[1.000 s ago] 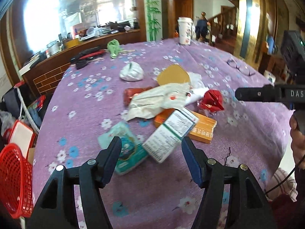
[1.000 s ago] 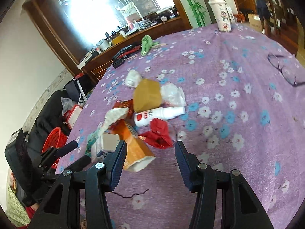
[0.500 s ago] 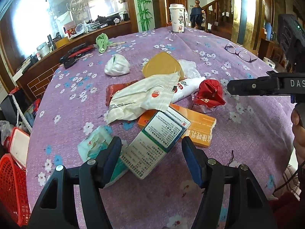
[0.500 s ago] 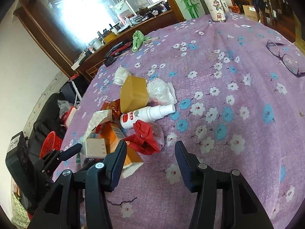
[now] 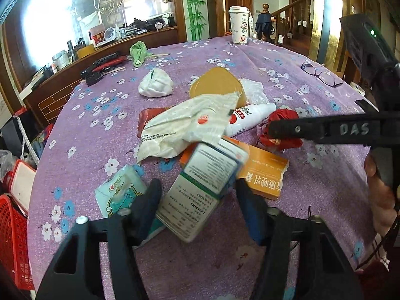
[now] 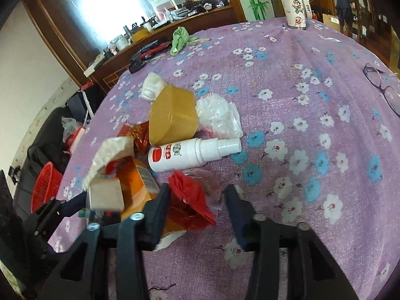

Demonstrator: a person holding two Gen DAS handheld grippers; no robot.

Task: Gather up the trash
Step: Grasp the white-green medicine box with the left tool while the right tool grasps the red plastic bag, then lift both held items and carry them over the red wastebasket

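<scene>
Both tools have closed in on the trash pile since the earlier frames. Left tool [image 5: 197, 195]: fingers spread, straddling the near end of the green-and-white carton [image 5: 203, 190], which is blurred and tilted; contact with the pads cannot be told. Right tool [image 6: 197, 207]: fingers spread, with the crumpled red wrapper [image 6: 191, 200] between them, apparently not pinched.

Pile location: near edge of the desk [image 6: 312, 80], under a purple flowered cloth.
- Carton: lies across the orange box [image 5: 262, 172].
- Tissue packet [image 5: 120, 192]: just left of the carton, beside the left finger.
- White crumpled bag [image 5: 190, 125]: draped over the carton's far end.
- White spray bottle [image 6: 190, 152]: on its side, just beyond the red wrapper.
- Tan bowl [image 6: 172, 117]: tipped on its side behind the bottle.
- Clear plastic [image 6: 217, 115]: touching the bowl's right side.
- White wad [image 5: 156, 86]: apart, further in.

Far edge: paper cup [image 5: 239, 25], upright. Right edge: glasses [image 5: 321, 73]. Far left edge: green cloth [image 5: 138, 51]. Off the desk, left: red basket [image 5: 15, 240].
</scene>
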